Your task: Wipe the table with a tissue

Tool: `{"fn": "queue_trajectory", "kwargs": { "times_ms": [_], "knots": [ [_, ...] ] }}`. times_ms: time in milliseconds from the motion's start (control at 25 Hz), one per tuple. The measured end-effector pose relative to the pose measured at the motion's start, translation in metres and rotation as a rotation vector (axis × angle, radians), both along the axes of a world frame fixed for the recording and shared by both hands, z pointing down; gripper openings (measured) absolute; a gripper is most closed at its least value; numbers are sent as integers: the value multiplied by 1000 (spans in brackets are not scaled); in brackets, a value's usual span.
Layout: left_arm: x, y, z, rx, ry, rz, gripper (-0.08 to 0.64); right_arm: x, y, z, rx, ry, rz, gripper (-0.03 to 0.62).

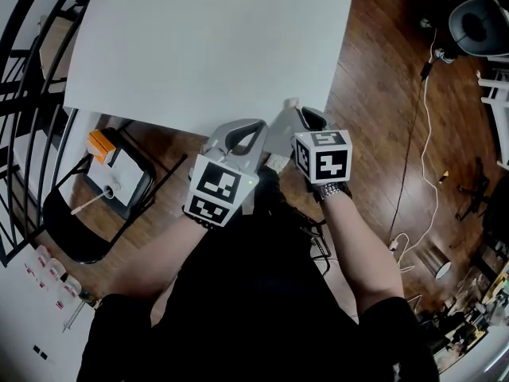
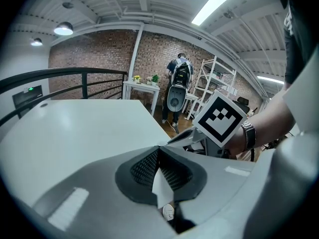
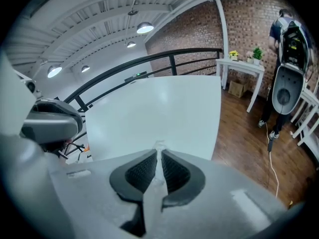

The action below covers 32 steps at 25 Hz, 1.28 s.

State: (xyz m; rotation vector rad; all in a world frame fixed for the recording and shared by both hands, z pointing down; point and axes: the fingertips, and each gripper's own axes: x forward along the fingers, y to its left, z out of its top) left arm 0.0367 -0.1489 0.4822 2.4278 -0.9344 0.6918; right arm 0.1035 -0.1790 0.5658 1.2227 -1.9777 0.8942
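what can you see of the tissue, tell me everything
The tissue is white, thin and soft-looking. Only slivers show: a flat strip pinched between the left gripper's shut jaws, and a crumpled tip poking past the right gripper's shut jaws. Both sit by the white table's near edge; whether it touches the table is unclear.

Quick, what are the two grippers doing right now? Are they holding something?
Left gripper: closed, pinching a white tissue.
Right gripper: closed, pinching white tissue too.
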Motion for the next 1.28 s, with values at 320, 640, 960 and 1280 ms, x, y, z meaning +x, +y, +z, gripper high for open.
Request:
{"fn": "queue_trajectory", "kwargs": {
  "times_ms": [320, 640, 960, 1280],
  "knots": [
    [-6, -2, -17, 36, 2, -15, 11, 9, 2, -29, 55, -6, 22, 15],
    [-12, -5, -35, 82, 8, -22, 11, 8, 8, -66, 130, -17, 25, 15],
    [-13, -4, -55, 134, 12, -4, 11, -1, 21, -106, 215, -41, 19, 15],
    [-7, 6, -82, 178, 44, 12, 11, -5, 37, -140, 296, -55, 21, 15]
  ]
}}
